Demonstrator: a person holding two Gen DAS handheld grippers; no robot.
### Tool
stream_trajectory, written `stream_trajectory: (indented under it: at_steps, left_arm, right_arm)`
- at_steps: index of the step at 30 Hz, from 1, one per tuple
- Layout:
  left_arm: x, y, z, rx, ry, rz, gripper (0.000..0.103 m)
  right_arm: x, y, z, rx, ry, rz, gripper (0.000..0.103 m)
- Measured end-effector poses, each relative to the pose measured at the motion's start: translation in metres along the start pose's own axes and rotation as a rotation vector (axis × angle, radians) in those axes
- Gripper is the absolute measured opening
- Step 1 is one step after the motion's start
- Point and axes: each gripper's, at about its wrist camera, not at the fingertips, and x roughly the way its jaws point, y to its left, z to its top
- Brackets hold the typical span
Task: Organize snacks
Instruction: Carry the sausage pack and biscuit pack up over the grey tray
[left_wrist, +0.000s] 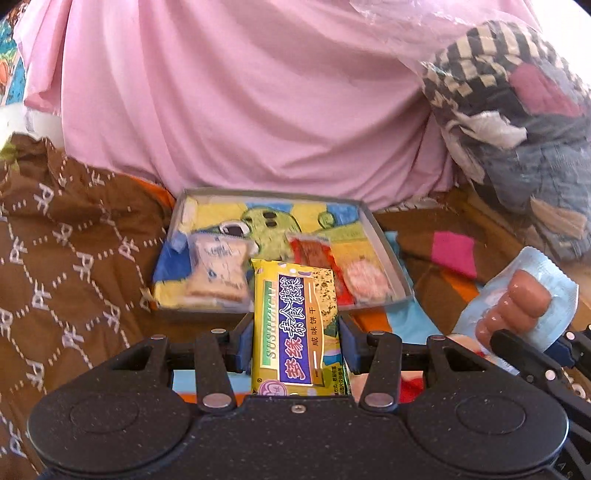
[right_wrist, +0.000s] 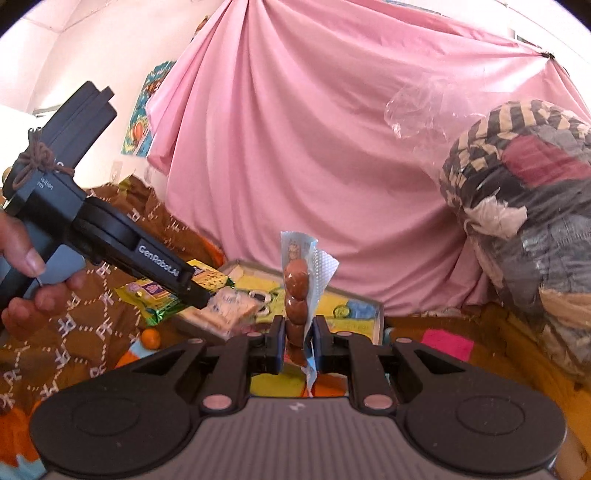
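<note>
Left gripper (left_wrist: 295, 345) clenched on one yellow cracker packet (left_wrist: 295, 325), held over the near edge of the tray (left_wrist: 384, 240). Right gripper (right_wrist: 298, 345) clenched on one blue-wrapped sausage pack (right_wrist: 297, 291), upright, near the tray. Tray holds two snacks: one white biscuit packet (left_wrist: 218, 271), one red packet (left_wrist: 332, 266).

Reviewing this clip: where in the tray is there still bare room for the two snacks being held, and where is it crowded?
In the tray, the far strip along the back rim, over the green cartoon figure, is bare. The near half is crowded: the white packet at left, the red packet at right, and the left gripper's yellow cracker pack over the gap between them. The right gripper holds the sausage pack.
</note>
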Motion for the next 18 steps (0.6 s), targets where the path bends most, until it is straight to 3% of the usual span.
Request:
stream_trajectory:
  at_steps: [9, 18]
  left_arm:
    - [0.029, 0.017, 0.044, -0.013, -0.060, 0.040, 0.049]
    - [0.098, 0.029, 0.068, 0.041, -0.106, 0.046, 0.049]
  right_arm:
    - [0.059, -0.019, 0.022, -0.009, -0.029, 0.028, 0.017]
    - [0.158, -0.028, 0.019, 0.057, -0.023, 0.073, 0.017]
